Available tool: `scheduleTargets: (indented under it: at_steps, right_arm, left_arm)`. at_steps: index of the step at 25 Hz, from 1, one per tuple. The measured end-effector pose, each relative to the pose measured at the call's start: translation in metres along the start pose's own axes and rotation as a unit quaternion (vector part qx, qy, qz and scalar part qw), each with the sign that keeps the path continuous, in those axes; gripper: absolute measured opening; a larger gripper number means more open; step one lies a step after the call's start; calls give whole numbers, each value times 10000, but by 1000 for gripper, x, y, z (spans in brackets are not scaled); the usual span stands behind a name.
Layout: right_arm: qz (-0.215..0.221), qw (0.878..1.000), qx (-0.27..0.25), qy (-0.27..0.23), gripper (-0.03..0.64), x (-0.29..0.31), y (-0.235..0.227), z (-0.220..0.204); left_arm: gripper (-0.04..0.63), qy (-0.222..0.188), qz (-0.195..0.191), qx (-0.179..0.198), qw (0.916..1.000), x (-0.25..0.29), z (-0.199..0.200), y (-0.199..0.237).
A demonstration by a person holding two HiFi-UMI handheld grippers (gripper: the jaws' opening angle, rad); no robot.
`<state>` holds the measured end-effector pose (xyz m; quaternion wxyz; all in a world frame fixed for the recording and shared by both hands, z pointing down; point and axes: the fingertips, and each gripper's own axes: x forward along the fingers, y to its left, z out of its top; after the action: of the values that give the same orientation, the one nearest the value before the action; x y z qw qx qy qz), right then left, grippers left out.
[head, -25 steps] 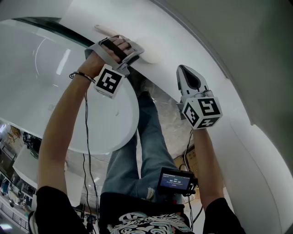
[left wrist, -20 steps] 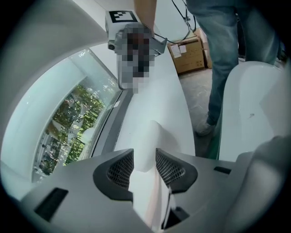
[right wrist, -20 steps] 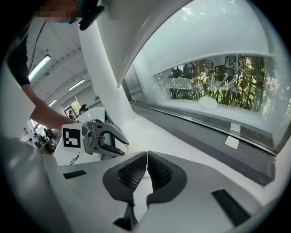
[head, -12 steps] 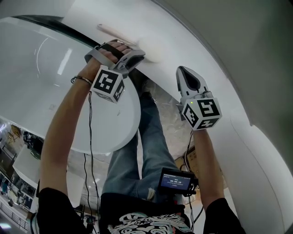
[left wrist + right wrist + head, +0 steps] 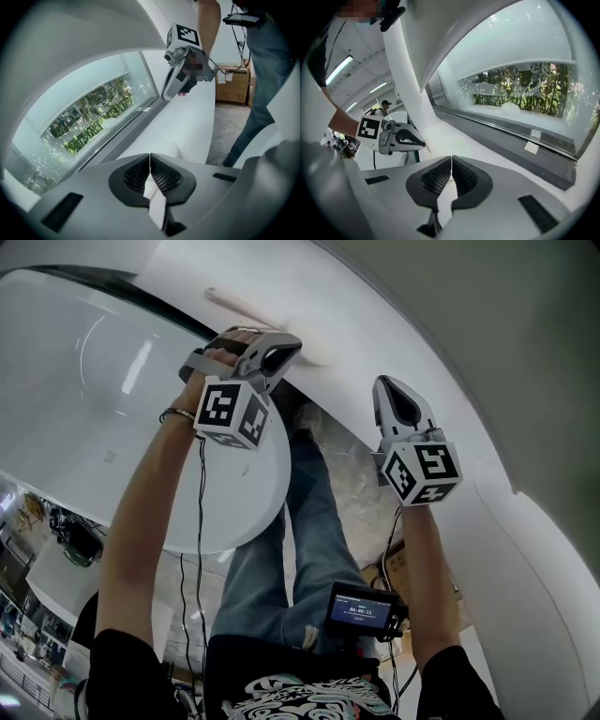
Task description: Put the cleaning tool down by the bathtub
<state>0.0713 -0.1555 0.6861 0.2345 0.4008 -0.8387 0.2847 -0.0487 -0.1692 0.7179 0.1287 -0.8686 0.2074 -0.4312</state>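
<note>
Your left gripper [image 5: 150, 164]: ribbed black pads shut flush, nothing between them. Right gripper [image 5: 451, 166] is the same. The cleaning tool [image 5: 239, 307], a thin pale stick, lies on the smooth white ledge [image 5: 178, 277] by the left tips, beside the rounded bathtub [image 5: 267, 474].

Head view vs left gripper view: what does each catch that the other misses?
Head view only: slim handle, the person's left forearm. Left gripper view only: left gripper jaws shut with nothing between, window with greenery, cardboard box. Both: right gripper, jeans, screen device.
</note>
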Motion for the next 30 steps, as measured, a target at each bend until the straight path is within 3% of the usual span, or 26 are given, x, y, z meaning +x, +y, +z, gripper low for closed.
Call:
scheduleTargets:
  at_steps: [2,4,7,9,19,24,27,30]
  right_arm:
    - [4,10000,-25,-35,28,-2,2,2]
    - [11,9999,-70,-77,29,-6,5,4]
    - [-26,9997,-188,-136,29,-14,10,9]
    - [-70,9992,-339,-180,29,-18,12,15]
    - [-160,9961,-712,-497,28,-61,36,52]
    - [-295,9909,-972,-882,28,-103,56,92]
    - [-325,9870,-1189,-1035,28,-121,73,115]
    - [-336,9846,-1271,-1153,28,-142,91,133]
  left_arm:
    - [18,-34,135,-251,9996,-7,1,6]
    - [17,-171,357,-728,9966,-19,6,15]
    - [17,-447,679,-1521,9850,-38,21,29]
    - [17,-597,783,-1806,9786,-49,30,34]
    - [17,-879,1251,-2615,9530,-117,64,39]
    - [17,-1123,1666,-3011,9322,-168,93,51]
    - [17,-1258,1900,-3149,9214,-202,106,63]
    - [17,-1274,2056,-3126,9186,-233,119,70]
